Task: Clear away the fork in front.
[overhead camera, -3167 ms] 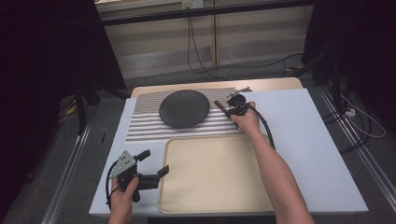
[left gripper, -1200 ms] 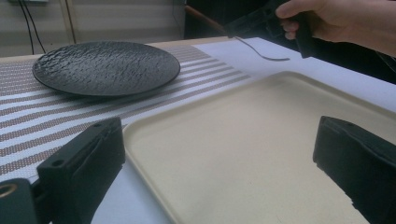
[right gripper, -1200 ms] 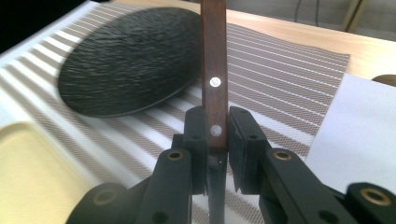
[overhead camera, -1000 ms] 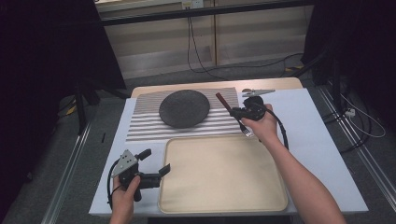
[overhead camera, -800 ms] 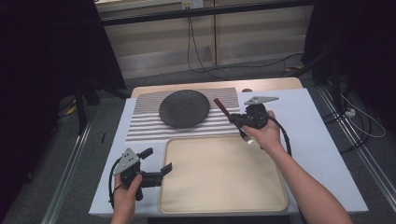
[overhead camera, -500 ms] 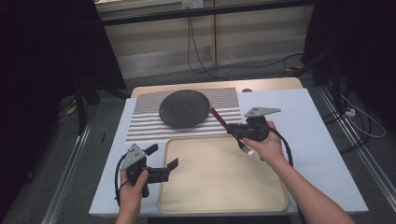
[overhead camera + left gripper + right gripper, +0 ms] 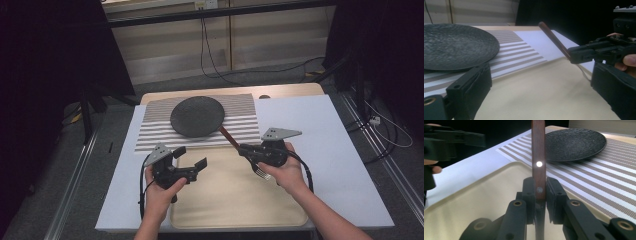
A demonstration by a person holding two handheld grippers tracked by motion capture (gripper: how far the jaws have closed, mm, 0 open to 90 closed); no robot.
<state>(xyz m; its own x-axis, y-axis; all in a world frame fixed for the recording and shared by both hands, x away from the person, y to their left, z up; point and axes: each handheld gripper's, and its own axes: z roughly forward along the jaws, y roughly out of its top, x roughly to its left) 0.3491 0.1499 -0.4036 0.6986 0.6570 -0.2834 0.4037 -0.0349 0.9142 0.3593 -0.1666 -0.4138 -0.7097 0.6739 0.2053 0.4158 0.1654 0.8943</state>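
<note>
My right gripper [image 7: 243,149] [image 7: 539,187] is shut on a fork, clamping the brown wooden handle [image 7: 227,136] [image 7: 538,150], which points back-left toward the dark round plate [image 7: 197,116] [image 7: 574,143]. Under the hand the metal tines [image 7: 261,172] hang over the beige tray [image 7: 225,205]. My left gripper [image 7: 191,156] [image 7: 541,75] is open with nothing between its jaws, held over the tray's left edge. It faces the right gripper [image 7: 599,50] and the fork handle [image 7: 552,37]. The plate [image 7: 454,45] lies on a striped mat [image 7: 150,137].
A white cover [image 7: 320,135] spreads over the table, with the striped mat at the back and the tray at the front. A small dark object [image 7: 264,96] sits on the wooden strip behind the mat. Cables trail over the floor beyond the table.
The right gripper has carried the fork from the back right of the table forward and left over the tray. The left gripper has moved right and up toward it.
</note>
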